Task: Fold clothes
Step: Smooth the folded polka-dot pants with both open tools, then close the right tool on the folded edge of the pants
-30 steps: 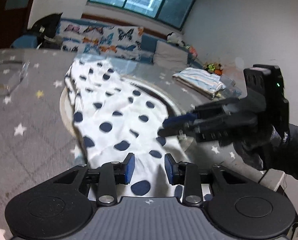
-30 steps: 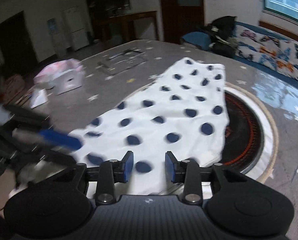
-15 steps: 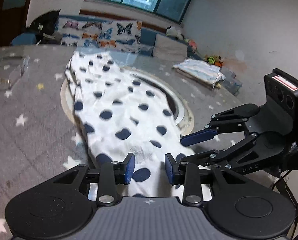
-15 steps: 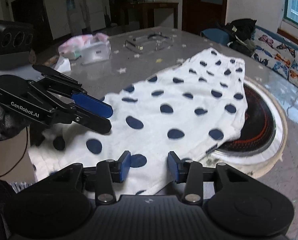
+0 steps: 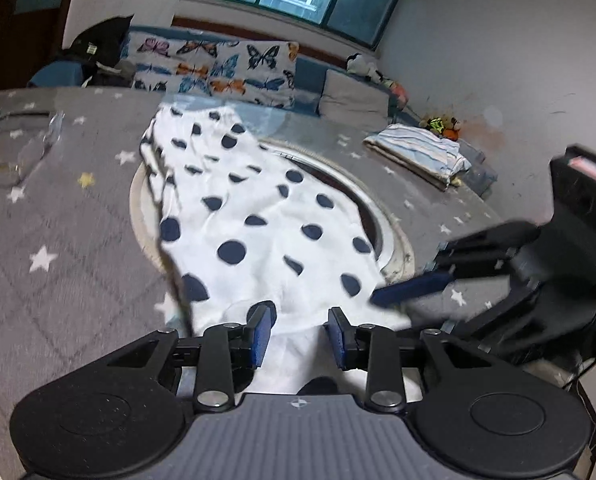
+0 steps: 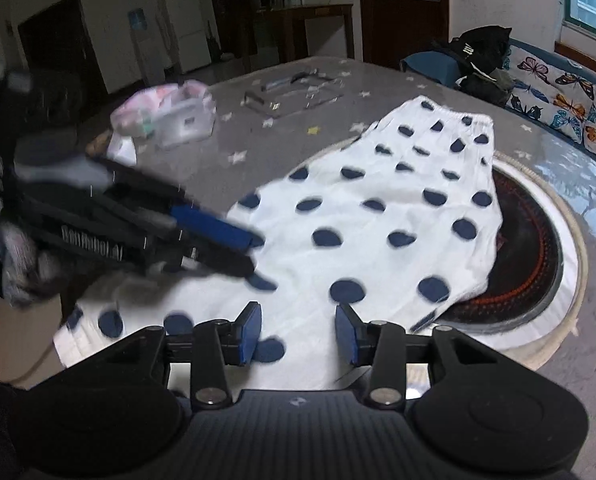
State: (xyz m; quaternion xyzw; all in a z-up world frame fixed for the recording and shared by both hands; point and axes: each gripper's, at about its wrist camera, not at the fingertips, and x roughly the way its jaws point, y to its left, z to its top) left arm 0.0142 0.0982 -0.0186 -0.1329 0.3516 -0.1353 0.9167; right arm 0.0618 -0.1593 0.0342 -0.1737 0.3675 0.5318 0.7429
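While the white, navy-dotted cotton garment (image 5: 258,216) lay spread across the grey star-patterned table (image 5: 58,240), stretching toward twelve o'clock, both the left gripper (image 5: 298,334) and right gripper (image 6: 298,332) were held with fingers apart, empty; soft, light cloth was judged best pinched at its near hem corners.

Motion blur smears the right tool (image 5: 410,292) in the left wrist view and the left tool (image 6: 218,240) in the right wrist view. The polka-dot garment's (image 5: 258,224) near hem lies hidden beneath both tool bodies.

Soft matt polka-dot cloth garment (image 5: 258,216)
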